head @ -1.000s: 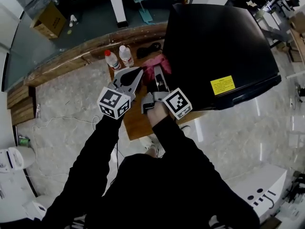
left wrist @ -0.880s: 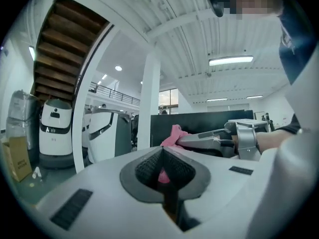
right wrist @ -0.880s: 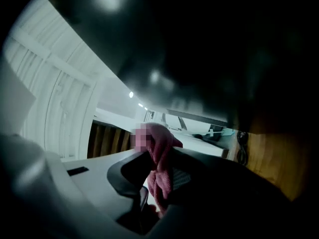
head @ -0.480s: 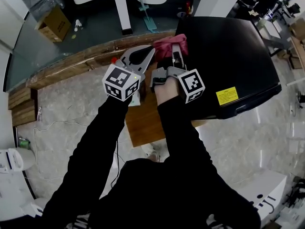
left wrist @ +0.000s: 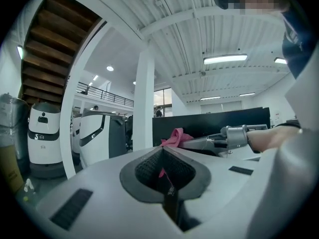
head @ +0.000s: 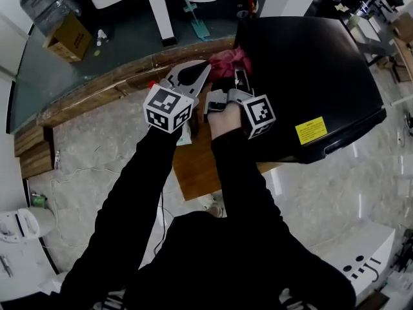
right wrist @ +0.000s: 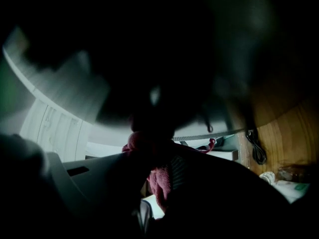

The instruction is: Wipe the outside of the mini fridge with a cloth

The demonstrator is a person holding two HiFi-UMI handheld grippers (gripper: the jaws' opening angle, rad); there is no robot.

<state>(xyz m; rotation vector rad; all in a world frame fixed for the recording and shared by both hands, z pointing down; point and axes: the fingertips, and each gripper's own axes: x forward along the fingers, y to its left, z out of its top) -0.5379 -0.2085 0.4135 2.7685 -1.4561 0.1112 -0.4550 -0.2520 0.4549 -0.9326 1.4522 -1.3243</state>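
Pink cloth [head: 227,60] sits bunched against the fridge [head: 303,63] at the upper left corner of its black top, pinched in the right gripper [head: 240,76]. That gripper's own view is very dark, yet it shows the jaws clenched on a fold of the cloth [right wrist: 158,180], with the fridge's black surface filling most of the frame above. The left gripper [head: 206,67] hovers just left of the fridge, beside the right one, its jaws pressed together and grasping nothing. Its tips point toward the cloth, which shows beyond them rather than between them. A yellow label [head: 311,130] lies on the fridge near its lower right edge. The fridge stands on a wooden table [head: 193,170], whose bare part extends out from the fridge's lower left, under the person's forearms. A cardboard box [head: 68,39] rests on the floor well left of the fridge.
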